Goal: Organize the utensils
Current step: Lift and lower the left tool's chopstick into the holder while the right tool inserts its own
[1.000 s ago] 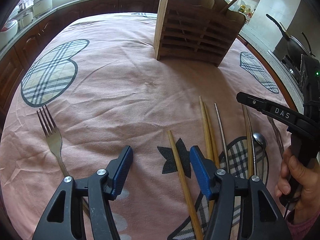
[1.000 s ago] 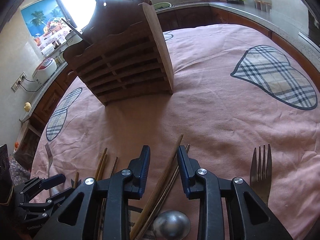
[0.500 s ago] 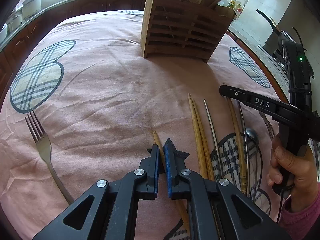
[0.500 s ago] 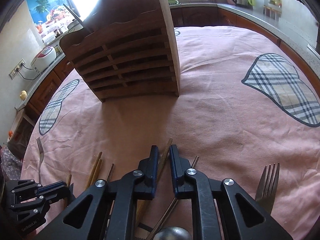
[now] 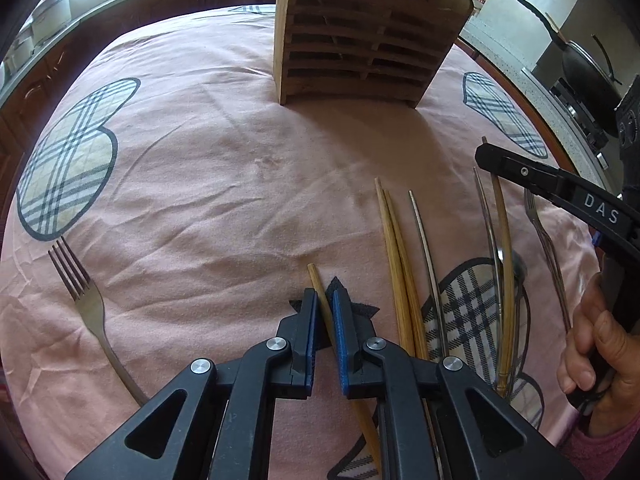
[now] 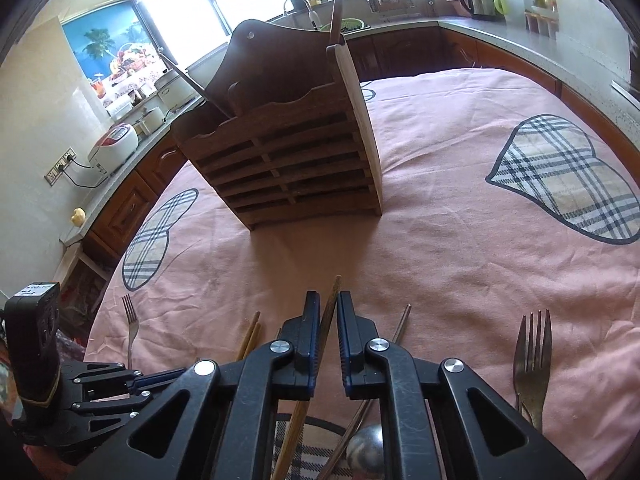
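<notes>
We now have a light chopstick (image 5: 320, 300) pinched in our left gripper (image 5: 325, 312) and a darker chopstick (image 6: 329, 316) pinched in our right gripper (image 6: 328, 312); a second ago both sets of jaws stood wide over the pink tablecloth (image 5: 200, 184). Both sticks have their tips clear of the cloth in the right view, so we judge the carry to the wooden holder (image 6: 296, 168) comes next. Forks (image 5: 86, 300) and a spoon (image 6: 366, 454) remain lying.

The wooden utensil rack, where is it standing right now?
The wooden utensil rack stands upright on the pink tablecloth, beyond the chopsticks, top centre in both views.
</notes>
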Demonstrator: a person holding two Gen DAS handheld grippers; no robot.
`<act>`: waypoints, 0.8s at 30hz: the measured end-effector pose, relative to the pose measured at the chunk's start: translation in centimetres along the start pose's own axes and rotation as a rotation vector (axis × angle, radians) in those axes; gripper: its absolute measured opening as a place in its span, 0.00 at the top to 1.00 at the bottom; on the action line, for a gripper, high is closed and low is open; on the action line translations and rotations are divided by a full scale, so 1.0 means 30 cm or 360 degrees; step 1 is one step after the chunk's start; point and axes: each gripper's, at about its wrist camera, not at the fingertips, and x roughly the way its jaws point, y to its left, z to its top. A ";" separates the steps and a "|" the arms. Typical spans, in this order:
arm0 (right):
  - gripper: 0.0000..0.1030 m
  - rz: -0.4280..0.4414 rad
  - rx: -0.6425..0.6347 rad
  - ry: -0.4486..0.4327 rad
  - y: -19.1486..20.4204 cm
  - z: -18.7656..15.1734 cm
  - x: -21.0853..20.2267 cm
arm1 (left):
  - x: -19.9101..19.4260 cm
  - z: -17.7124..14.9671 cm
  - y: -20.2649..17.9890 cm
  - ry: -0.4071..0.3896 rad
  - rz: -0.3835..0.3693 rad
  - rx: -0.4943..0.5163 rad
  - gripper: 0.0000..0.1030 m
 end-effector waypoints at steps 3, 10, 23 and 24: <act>0.92 0.0012 0.0020 -0.0009 -0.002 -0.014 -0.017 | 0.013 0.017 -0.018 -0.0006 0.0028 0.0040 0.92; 0.92 0.0048 0.0036 -0.0044 0.003 -0.025 -0.061 | -0.051 -0.009 -0.007 -0.0121 -0.0016 -0.0015 0.96; 0.94 0.0130 -0.0060 -0.0277 0.096 0.025 -0.275 | -0.474 -0.097 0.025 -0.0560 -0.0159 -0.0027 0.97; 0.94 0.0133 -0.0074 -0.0298 0.107 0.029 -0.294 | -0.500 -0.106 0.029 -0.0586 -0.0171 -0.0026 0.97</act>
